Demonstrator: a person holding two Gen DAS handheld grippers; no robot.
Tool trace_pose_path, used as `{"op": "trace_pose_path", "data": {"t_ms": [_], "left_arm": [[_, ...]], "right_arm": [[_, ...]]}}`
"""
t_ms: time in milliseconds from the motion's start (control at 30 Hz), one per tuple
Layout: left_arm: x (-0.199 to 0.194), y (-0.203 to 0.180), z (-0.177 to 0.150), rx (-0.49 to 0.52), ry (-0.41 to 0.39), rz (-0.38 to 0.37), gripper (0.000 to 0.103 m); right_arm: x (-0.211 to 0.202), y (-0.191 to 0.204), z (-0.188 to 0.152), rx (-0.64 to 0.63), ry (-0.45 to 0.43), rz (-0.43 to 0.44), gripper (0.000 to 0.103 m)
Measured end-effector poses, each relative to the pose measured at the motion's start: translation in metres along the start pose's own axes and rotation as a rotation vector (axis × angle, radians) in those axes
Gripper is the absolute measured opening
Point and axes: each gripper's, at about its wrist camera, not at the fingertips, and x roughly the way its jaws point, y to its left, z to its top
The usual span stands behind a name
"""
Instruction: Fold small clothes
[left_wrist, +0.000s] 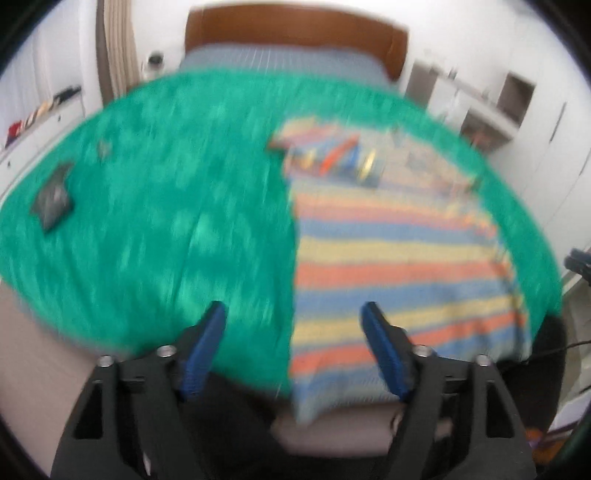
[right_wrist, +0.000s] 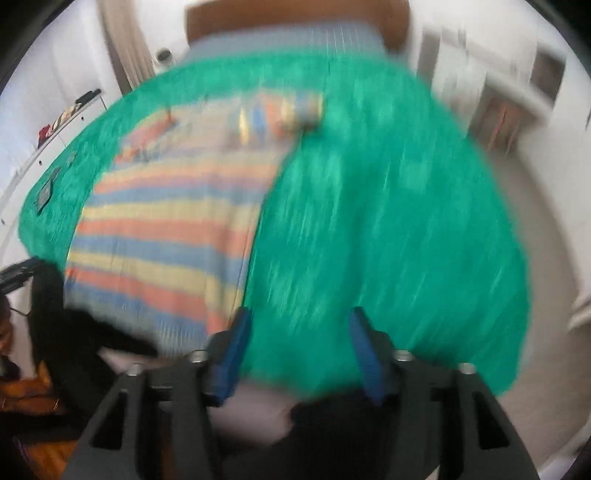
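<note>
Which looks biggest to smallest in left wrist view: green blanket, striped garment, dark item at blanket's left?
1. green blanket
2. striped garment
3. dark item

Apparent size only: the dark item lies farther out near the fisheye edge, and the picture is blurred.

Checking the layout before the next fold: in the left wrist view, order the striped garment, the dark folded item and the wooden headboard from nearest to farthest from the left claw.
1. Striped garment, just ahead, right of the left claw.
2. Dark folded item, far left on the green blanket.
3. Wooden headboard, at the far end.
</note>
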Motion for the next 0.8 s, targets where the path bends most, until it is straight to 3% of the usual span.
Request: {"op": "trace_pose_path", "data": {"t_ms": [67,133,200,367,500,567,667,800], "left_arm": [[0.000,-0.010,0.023,-0.001,-0.076,-0.038,0.092],[0.011,-0.025,0.043,0.012,-0.136,-0.064,0.096],[0.031,-0.037,0.054,0.034,-0.158,-0.083,0.096],[0.088,-0.056,0.048,0.064,-0.150,-0.107,0.096],[0.109,-0.058,0.027,0.069,-0.123,-0.108,0.096],[0.109,-0.059,0.026,0.062,-0.113,-0.105,0.096],[0.109,-0.062,0.031,0.050,-0.141,-0.110,0.096],[0.113,-0.064,0.032,0.059,-0.150,-0.054,0.096]], "right_arm": [[-0.008,0.012,0.043,-0.091,-0.085,-0.005,0.077],[-0.001,0.027,0.078,-0.173,-0.111,0.027,0.084],[0.016,0.043,0.108,-0.231,-0.121,0.051,0.084],[0.084,0.071,0.160,-0.318,0.018,0.156,0.084],[0.103,0.084,0.154,-0.404,0.097,0.183,0.084],[0.108,0.091,0.146,-0.470,0.111,0.146,0.084],[0.124,0.095,0.144,-0.498,0.092,0.110,0.084],[0.167,0.115,0.164,-0.444,0.034,0.171,0.083]]}}
